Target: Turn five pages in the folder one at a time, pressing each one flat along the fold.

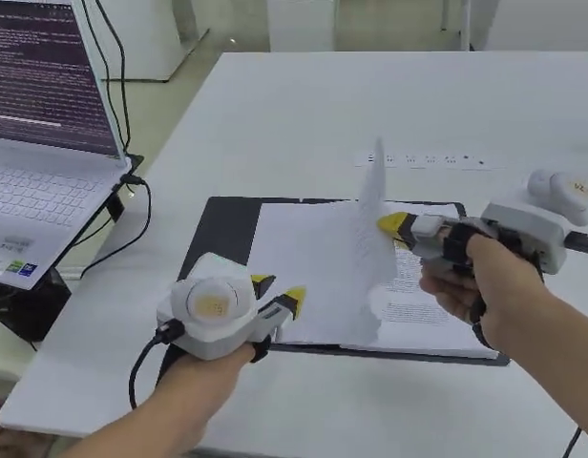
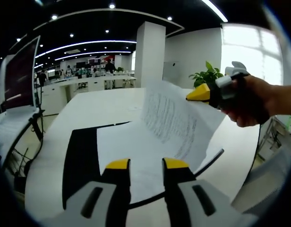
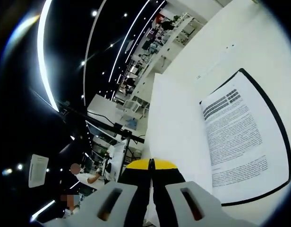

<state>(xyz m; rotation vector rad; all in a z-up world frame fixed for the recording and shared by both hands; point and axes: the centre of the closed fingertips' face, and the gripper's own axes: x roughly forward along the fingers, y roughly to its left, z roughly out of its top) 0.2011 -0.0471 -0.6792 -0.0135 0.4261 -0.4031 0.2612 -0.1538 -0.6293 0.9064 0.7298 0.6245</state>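
Page (image 1: 363, 258) btwn right gripper (image 1: 393, 225) fingers (image 3: 165, 165)

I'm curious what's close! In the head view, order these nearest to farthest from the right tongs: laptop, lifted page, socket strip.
1. The lifted page, pinched in the right tongs.
2. The socket strip, just beyond them.
3. The laptop, far left.

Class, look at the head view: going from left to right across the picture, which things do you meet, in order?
laptop → left gripper → lifted page → right gripper, shut on that page's edge.
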